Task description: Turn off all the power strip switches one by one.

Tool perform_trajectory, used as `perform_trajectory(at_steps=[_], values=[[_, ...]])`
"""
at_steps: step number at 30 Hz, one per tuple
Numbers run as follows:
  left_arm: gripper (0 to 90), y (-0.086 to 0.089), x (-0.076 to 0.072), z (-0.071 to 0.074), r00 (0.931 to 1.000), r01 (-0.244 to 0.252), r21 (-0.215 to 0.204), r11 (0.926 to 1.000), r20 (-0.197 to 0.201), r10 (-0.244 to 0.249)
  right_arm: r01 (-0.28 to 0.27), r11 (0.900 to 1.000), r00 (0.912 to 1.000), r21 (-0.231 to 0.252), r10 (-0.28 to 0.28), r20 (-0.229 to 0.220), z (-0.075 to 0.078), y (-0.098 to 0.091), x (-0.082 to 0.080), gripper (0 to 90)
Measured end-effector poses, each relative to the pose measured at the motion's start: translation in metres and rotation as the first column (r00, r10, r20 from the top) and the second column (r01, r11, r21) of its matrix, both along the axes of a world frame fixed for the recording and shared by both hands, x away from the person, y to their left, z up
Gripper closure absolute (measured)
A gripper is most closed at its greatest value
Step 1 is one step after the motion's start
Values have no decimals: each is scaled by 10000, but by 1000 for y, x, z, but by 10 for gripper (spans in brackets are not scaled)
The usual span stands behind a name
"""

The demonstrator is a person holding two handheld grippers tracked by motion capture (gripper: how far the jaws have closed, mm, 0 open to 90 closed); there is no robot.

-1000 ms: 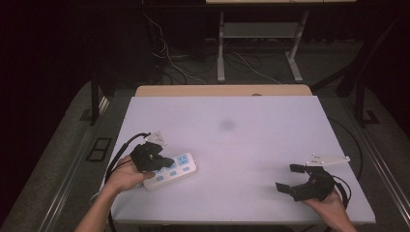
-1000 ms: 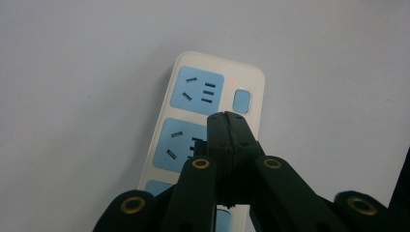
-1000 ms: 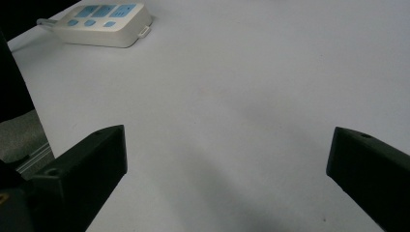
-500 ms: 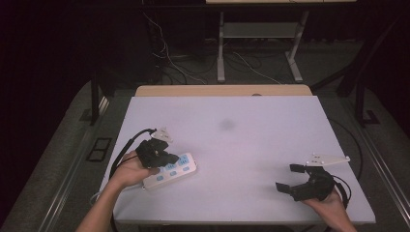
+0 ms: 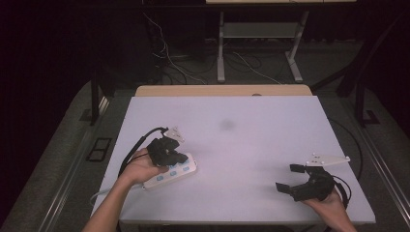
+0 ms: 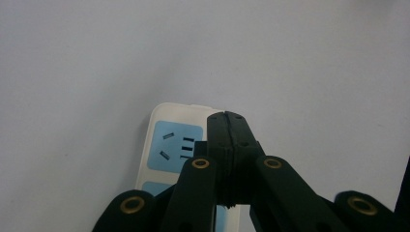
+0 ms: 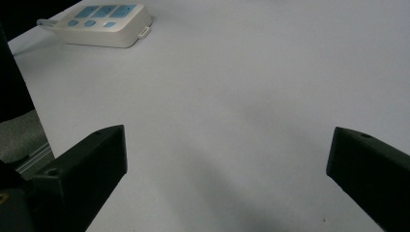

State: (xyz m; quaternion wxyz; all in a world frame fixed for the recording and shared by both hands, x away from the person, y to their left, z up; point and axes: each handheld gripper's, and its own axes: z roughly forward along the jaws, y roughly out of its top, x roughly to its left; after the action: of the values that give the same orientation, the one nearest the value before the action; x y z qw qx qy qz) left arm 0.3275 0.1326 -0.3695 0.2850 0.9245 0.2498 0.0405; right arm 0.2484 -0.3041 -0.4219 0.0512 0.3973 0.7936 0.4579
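We saw a white power strip (image 5: 170, 173) with blue socket panels lying flat on the table (image 5: 251, 145), near its left front corner. Its long axis ran diagonally, its free end pointing right and slightly away from the person, its cord end toward the table's front left edge. Our left gripper (image 6: 226, 118), jaws pressed together on nothing, hovered over the strip's sockets. Our right gripper (image 5: 290, 178) rested wide open and empty, well apart from the strip, near the right front corner.
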Motion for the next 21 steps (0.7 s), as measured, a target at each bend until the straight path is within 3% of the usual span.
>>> perform_trajectory(at_steps=[8,21], values=[[891,-3,1,-11,9998,58,260,9996,-178,-54,-12,10000,10000,-11,12,2,0,0,0,6],[891,-5,2,-19,9996,64,323,9995,-266,-56,-32,10000,10000,-41,33,11,0,0,0,6]])
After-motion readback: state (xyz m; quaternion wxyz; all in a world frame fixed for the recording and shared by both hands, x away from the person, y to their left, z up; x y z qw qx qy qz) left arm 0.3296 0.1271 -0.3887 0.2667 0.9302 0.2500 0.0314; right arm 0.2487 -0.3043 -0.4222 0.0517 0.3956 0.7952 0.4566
